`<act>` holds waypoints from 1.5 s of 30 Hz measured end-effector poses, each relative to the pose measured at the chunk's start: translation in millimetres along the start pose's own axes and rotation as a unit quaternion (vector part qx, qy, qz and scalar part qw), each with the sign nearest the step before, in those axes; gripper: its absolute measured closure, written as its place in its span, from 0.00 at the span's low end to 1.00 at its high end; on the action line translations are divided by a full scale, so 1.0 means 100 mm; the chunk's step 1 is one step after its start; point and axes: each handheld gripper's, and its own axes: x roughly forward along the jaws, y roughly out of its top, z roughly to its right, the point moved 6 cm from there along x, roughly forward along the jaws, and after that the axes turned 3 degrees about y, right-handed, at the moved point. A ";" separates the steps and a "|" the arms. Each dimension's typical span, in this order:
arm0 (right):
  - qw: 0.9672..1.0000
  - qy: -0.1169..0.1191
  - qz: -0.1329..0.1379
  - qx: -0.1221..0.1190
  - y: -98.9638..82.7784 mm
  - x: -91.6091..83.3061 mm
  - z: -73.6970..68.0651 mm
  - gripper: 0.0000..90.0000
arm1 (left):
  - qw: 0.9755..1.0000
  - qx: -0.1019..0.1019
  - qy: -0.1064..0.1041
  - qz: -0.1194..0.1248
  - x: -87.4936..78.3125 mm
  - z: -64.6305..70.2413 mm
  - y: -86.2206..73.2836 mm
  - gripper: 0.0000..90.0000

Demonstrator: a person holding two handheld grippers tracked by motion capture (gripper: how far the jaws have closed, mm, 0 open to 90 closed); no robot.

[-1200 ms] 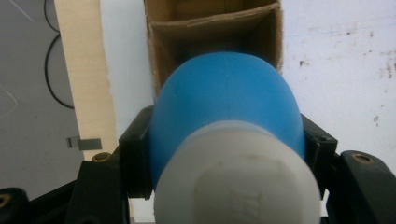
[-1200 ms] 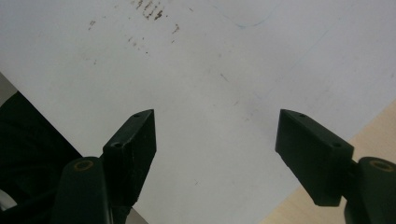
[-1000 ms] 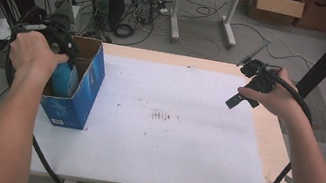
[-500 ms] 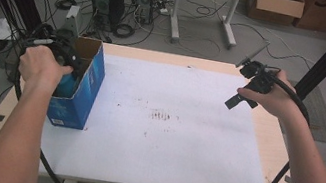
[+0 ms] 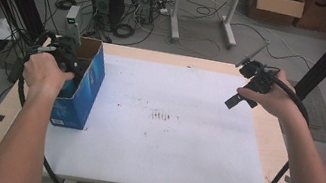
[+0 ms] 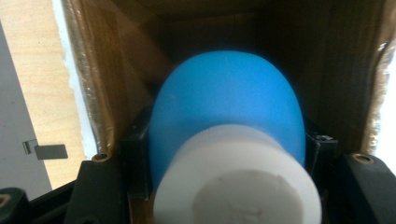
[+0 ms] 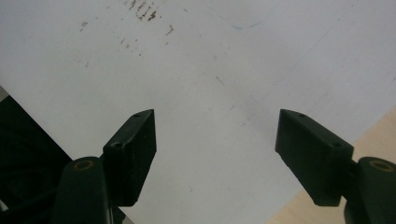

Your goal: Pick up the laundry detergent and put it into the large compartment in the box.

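Left tool [image 5: 68,57] is down inside the open top of the blue cardboard box [image 5: 81,88], which stands upright at the left edge of the table [image 5: 168,138]. Left hand [image 5: 42,73] is wrapped around the tool's body.

Left gripper view: the jaws are clenched on a blue rounded object [image 6: 226,107] with a thick white neck or cap [image 6: 238,179] facing the camera. It looks like a small bottle or bulb; I can't tell which. It is held by its wide blue belly, one jaw on each side, inside the box's brown walls.

Handling, as a judgement: smooth plastic or rubber, probably light. The belly is curved and likely slick, so a grip there could squirt it out if squeezed off-centre. If it is a soft bulb, it will give under pressure. The white neck looks stiffer and straighter, a safer place to take hold.

Box contents: only the blue object can be made out; the bottom is dark, and I can't say whether anything else lies there.

Right tool [image 5: 245,88] is held above the table's far right part, well apart from the box. Right gripper view: jaws spread wide, released, nothing between them, only the stained white sheet [image 7: 224,60] below.
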 end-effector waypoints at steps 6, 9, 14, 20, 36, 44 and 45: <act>1.000 0.001 0.000 -0.001 0.01 0.02 -0.01 0.32 | 1.000 0.000 -0.002 0.001 0.02 -0.01 0.00 0.42; 1.000 0.003 0.000 -0.003 0.01 0.03 -0.01 0.32 | 1.000 0.001 -0.002 0.001 0.03 -0.01 0.00 0.42; 1.000 0.005 -0.001 -0.003 0.01 0.06 0.00 0.32 | 1.000 0.001 -0.004 -0.004 0.04 -0.02 0.00 0.42; 1.000 0.005 -0.001 -0.002 0.00 0.06 -0.01 0.32 | 1.000 0.001 -0.006 -0.007 0.04 -0.03 -0.02 0.42; 1.000 0.004 -0.003 0.001 -0.03 0.05 0.00 0.32 | 1.000 0.000 -0.007 -0.005 0.05 -0.01 -0.02 0.41; 1.000 0.005 -0.003 0.001 -0.02 0.06 -0.01 0.32 | 1.000 -0.002 -0.004 -0.005 0.04 -0.01 -0.02 0.40; 1.000 0.005 -0.003 0.000 -0.02 0.06 -0.01 0.32 | 1.000 -0.002 -0.004 -0.004 0.04 -0.01 -0.02 0.40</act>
